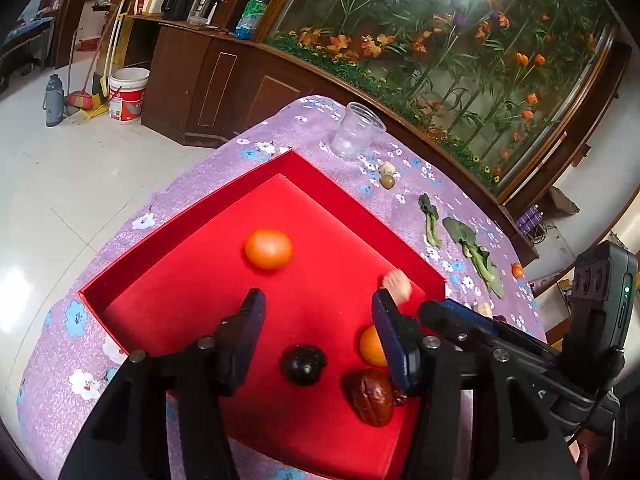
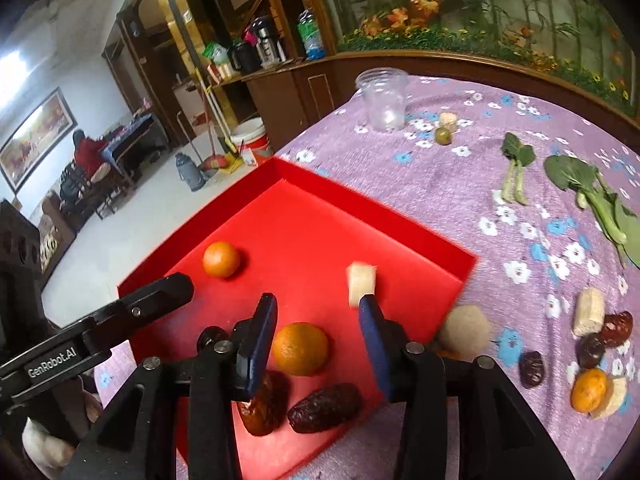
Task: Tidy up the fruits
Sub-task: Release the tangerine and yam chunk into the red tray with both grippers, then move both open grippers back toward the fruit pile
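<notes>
The left gripper [image 1: 318,304] fills the lower middle of its own view, angled downward, its two dark blue fingers [image 1: 250,312] standing apart with nothing pressed between them. The right gripper [image 2: 318,314] sits low in its own frame, also tilted down, jaws parted. Each gripper's body shows at the edge of the other's view.

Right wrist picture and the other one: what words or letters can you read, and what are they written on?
"GenRobot.AI" on the black arm of the left tool, seen in the right wrist view.
White bucket on the floor: red label, letters too blurred to read.
Green bottle on the cabinet: label too small to read.
</notes>
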A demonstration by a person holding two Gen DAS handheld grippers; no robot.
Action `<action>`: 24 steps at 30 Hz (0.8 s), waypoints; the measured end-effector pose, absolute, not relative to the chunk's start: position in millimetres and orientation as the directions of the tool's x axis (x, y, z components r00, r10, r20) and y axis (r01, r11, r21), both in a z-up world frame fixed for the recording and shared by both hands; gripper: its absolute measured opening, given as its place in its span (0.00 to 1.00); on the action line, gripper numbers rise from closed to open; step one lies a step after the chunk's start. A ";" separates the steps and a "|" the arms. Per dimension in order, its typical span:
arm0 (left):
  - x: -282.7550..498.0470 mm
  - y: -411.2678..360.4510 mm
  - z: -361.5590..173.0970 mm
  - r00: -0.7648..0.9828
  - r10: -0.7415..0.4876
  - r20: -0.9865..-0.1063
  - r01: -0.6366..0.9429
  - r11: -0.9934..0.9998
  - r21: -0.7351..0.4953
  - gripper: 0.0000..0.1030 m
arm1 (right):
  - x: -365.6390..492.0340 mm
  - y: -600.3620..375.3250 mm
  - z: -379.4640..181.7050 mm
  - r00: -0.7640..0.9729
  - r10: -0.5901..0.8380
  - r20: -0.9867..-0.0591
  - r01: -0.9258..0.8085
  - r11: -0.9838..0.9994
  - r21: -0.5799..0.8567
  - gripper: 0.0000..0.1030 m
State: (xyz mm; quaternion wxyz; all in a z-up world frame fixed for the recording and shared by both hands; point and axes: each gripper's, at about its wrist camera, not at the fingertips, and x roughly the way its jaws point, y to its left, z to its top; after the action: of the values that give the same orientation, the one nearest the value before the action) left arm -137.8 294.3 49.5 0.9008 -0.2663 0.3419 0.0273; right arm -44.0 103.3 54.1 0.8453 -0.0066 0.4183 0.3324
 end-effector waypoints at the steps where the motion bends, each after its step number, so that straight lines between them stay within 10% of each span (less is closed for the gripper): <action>1: -138.9 291.6 52.0 0.766 -0.132 -0.629 -0.228 0.859 -0.459 0.53 | -46.0 98.3 56.4 0.433 0.559 -0.707 -0.559 0.782 0.275 0.46; 24: -125.8 160.2 72.6 0.700 -0.237 -0.674 -0.009 0.940 -0.341 0.64 | -63.8 -151.0 34.0 0.585 0.387 -0.713 -0.156 0.916 0.369 0.52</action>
State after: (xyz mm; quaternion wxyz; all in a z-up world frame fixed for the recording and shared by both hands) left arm -125.8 160.2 72.6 0.9077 -0.1611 0.3823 -0.0628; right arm -63.8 -151.0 34.0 0.8800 0.1343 0.4286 0.1543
